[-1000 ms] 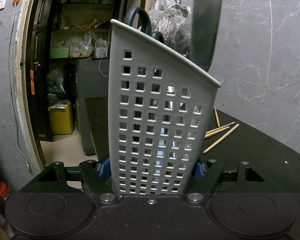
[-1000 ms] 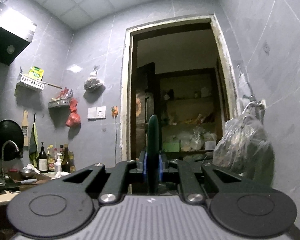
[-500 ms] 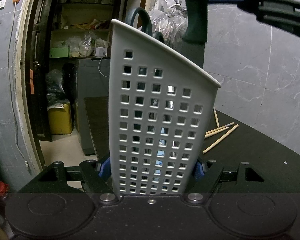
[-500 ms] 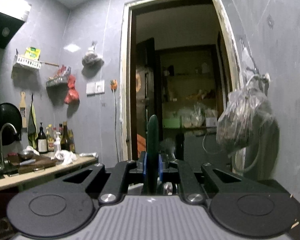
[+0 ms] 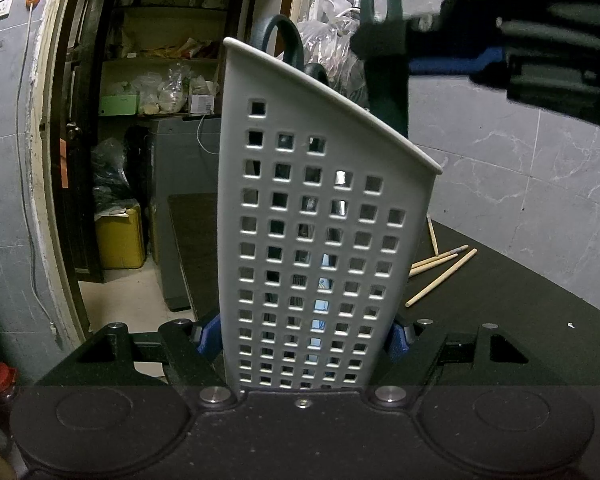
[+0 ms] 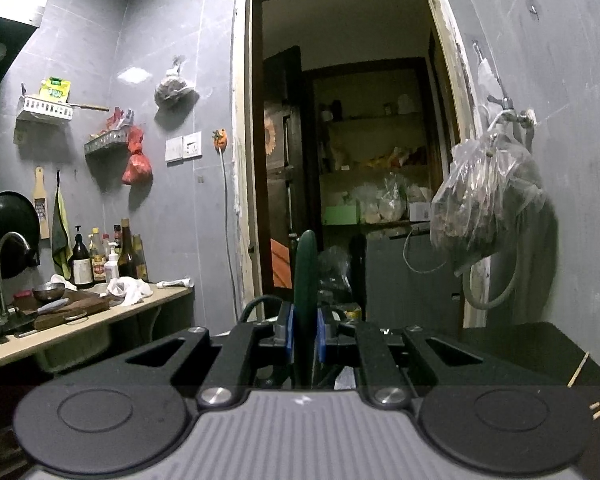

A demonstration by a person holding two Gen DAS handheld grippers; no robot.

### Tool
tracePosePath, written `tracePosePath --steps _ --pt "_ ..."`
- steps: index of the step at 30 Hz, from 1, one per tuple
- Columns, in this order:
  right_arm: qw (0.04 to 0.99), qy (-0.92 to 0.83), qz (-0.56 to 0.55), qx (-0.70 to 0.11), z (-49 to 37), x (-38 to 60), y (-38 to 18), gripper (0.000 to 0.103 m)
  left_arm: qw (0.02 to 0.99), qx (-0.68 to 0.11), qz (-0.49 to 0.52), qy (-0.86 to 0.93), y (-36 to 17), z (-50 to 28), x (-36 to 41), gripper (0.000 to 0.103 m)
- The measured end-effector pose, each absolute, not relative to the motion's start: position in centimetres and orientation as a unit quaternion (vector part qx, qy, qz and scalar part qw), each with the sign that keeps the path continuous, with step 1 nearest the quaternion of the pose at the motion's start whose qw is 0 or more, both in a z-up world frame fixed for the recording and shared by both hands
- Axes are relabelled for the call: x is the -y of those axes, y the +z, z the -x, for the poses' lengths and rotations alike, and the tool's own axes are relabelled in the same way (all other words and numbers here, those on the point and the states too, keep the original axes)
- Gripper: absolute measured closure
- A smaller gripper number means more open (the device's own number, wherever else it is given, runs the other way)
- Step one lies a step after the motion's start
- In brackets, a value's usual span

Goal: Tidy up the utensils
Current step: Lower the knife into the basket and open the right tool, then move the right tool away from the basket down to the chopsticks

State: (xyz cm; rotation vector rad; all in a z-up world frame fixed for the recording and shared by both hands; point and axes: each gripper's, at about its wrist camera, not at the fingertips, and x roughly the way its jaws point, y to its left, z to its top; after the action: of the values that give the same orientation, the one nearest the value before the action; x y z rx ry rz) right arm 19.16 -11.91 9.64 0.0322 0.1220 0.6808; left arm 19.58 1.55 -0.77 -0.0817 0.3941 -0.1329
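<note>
A white perforated utensil holder (image 5: 324,240) stands upright on the black table, and my left gripper (image 5: 306,336) is shut on its base, a blue pad on each side. Dark looped handles (image 5: 282,38) stick out of its top. At the upper right, my right gripper (image 5: 412,60) is shut on a dark green utensil handle (image 5: 382,44) with a hanging hole. The handle's lower part disappears behind the holder's rim. In the right wrist view that green handle (image 6: 306,280) stands upright between the shut right gripper's (image 6: 305,338) blue pads.
Several wooden chopsticks (image 5: 440,270) lie on the black table (image 5: 520,312) right of the holder. A grey tiled wall is close on the right, with a plastic bag (image 6: 484,204) hanging from it. A doorway to a pantry (image 6: 360,160) lies ahead. A kitchen counter (image 6: 80,320) with bottles is at left.
The right gripper has come down from the top right of the left wrist view, lowering the green-handled utensil behind the holder's rim. The left gripper and the holder have stayed still.
</note>
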Motion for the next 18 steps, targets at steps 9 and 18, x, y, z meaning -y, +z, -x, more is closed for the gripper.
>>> tracePosePath --steps 9,18 --pt "0.940 0.329 -0.016 -0.090 -19.4 12.2 8.5 0.031 0.978 -0.196 0.041 -0.066 -0.8 -19.6 -1.6 0.026" --pt "0.965 0.252 -0.027 -0.074 -18.7 16.7 8.6 0.000 0.978 -0.196 0.039 -0.065 -0.8 -19.6 -1.5 0.026"
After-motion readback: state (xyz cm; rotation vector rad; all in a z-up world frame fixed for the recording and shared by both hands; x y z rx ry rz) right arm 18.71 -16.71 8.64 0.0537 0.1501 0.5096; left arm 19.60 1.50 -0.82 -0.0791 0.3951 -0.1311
